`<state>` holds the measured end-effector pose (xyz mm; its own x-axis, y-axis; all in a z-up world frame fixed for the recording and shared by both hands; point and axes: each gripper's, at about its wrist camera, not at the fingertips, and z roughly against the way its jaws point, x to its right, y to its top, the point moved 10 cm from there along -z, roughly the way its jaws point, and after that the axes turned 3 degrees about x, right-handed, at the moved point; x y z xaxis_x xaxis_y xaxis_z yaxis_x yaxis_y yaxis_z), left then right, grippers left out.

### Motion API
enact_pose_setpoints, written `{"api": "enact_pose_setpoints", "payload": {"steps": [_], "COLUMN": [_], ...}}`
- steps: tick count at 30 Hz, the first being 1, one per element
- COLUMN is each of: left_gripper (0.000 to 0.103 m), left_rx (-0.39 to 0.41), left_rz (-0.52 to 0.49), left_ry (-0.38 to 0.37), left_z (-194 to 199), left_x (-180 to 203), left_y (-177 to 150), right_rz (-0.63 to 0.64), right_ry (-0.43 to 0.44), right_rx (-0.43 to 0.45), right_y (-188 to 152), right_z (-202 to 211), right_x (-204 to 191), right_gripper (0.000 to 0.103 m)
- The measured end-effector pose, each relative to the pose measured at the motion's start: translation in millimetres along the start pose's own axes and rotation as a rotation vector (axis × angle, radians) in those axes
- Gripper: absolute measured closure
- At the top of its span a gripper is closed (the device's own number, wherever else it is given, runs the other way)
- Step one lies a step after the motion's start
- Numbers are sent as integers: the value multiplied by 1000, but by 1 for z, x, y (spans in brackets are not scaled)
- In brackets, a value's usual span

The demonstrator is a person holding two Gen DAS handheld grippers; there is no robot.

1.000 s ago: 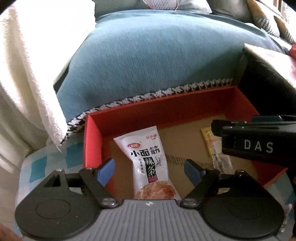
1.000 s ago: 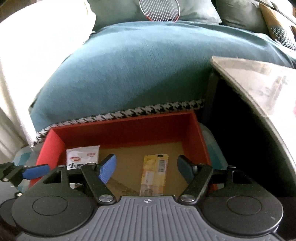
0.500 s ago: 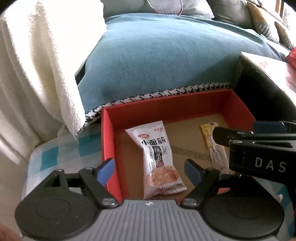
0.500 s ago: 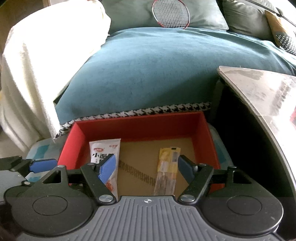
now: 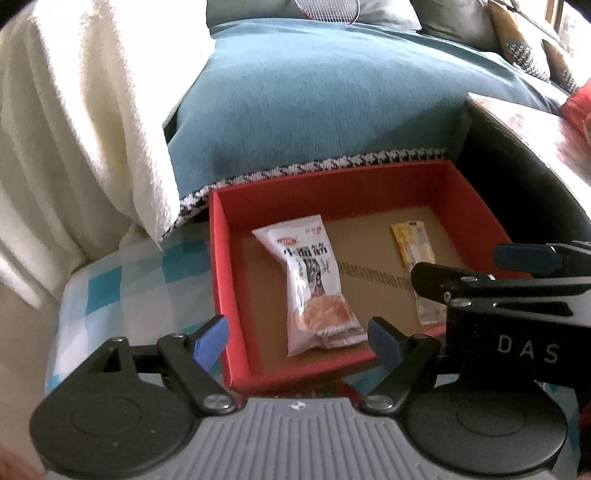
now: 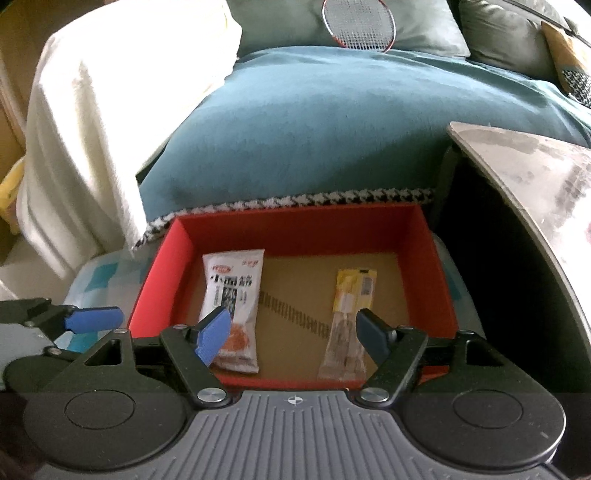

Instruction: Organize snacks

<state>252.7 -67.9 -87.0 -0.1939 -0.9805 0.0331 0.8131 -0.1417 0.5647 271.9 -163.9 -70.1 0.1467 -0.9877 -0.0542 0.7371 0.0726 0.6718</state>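
Red box (image 5: 229, 280) now sits fuller in both views than a second ago: I see its near wall and whole floor, where earlier my grippers hung low over it and cut off the front. The white pack (image 5: 310, 284) was right between the left fingers then; now it lies farther ahead, entirely clear of them, flat on the brown floor in the box's left half. The yellow stick pack (image 6: 349, 321) lies in the right half, well apart from the white one, and both look to be where they were. More of the checked cloth (image 5: 122, 280) under the box shows on the left, and the racket (image 6: 358, 22) on the blue blanket (image 6: 332, 122) has come into view at the top.

My left gripper (image 5: 299, 338) is parted about two-thirds of its span, unchanged, with nothing held; its blue pads straddle the box's near-left corner from above without touching it. My right gripper (image 6: 291, 334) is likewise wide and empty, spread a touch more than before. Its fingers hang over the near part of the box, with the lower ends of both packs showing behind them, untouched. From the left view it crosses in front of the stick pack.
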Motion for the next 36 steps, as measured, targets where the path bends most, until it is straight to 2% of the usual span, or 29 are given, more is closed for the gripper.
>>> {"api": "enact_pose_setpoints", "payload": {"steps": [15,23,30,36], "left_gripper": [26,26,26,26], "left_rx": [-56,-111,-194,-222], "left_rz": [-58,-36,-29,-65], "left_ry": [8,-2,-1,-35], "left_z": [24,38,33,28], "left_x": [-16,-43,-68,-64], "left_y": [-47,-94,-139,-153], "right_rz": [34,55,93,80], "right_ry": [39,76,98,123], "right_rx": [-92,-169,-214,-235], "right_y": [-45,-80,-102,-111], "right_z": [14,16,18,21], "right_x": [-18,-33,-51,-61], "right_gripper": [20,20,20,19]}}
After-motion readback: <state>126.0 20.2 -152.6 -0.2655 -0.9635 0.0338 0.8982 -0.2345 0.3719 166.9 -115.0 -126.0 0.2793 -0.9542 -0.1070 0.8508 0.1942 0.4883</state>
